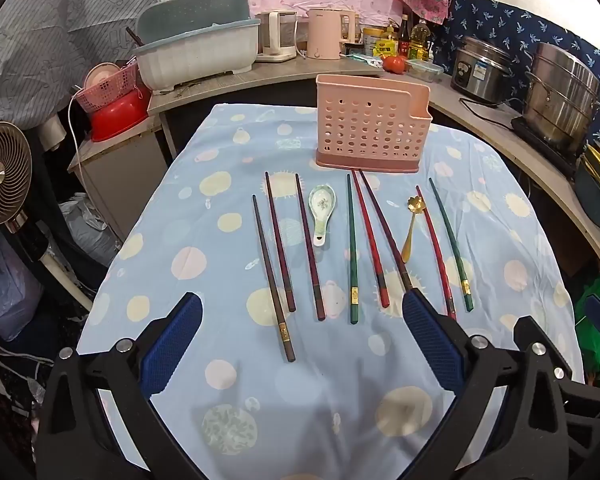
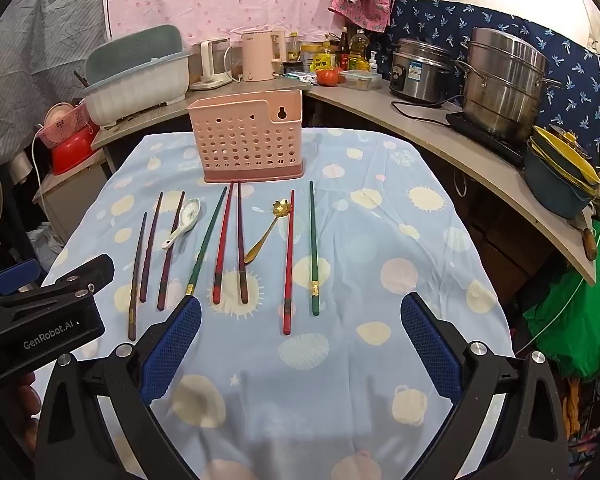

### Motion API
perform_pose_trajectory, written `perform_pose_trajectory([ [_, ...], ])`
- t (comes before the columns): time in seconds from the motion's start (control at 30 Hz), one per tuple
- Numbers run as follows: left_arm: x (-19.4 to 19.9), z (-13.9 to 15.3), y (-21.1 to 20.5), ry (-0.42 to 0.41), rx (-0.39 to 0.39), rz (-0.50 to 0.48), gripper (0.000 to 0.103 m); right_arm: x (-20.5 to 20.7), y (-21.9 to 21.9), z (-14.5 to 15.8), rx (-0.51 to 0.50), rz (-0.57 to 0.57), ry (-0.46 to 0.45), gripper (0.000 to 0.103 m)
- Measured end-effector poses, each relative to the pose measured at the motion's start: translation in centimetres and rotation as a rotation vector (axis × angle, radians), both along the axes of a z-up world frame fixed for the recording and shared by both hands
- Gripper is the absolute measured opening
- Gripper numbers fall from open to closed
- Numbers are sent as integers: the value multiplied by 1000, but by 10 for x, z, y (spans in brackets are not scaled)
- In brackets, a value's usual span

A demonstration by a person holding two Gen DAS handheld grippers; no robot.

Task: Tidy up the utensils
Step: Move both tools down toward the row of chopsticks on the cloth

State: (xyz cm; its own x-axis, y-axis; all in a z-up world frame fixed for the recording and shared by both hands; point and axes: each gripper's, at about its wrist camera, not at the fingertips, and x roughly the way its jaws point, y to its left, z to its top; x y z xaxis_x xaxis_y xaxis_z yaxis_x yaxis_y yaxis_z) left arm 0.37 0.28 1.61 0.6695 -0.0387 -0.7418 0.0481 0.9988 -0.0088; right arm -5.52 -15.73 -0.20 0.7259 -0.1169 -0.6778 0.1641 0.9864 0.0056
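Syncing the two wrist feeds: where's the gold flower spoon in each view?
Left wrist: gold flower spoon lies right of centre, between the long dark chopstick and a red one, bowl toward the pink utensil holder.
Right wrist: gold flower spoon lies slightly left of centre, just left of a red chopstick.
Shared landmark: the pink utensil holder, standing upright behind the row of utensils in both views.
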Motion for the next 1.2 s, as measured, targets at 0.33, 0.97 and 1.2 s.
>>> perform_pose_trajectory([
  [0.33,1,-3,-3,3,1,-1,96,2,0,0,-5,-4,6,96],
  [0.97,43,-42,14,68,31,45,96,42,-35,-30,-3,-67,50,94],
  [1.2,73,-75,35,127,52,114,96,72,-37,-53,-3,-58,91,86],
])
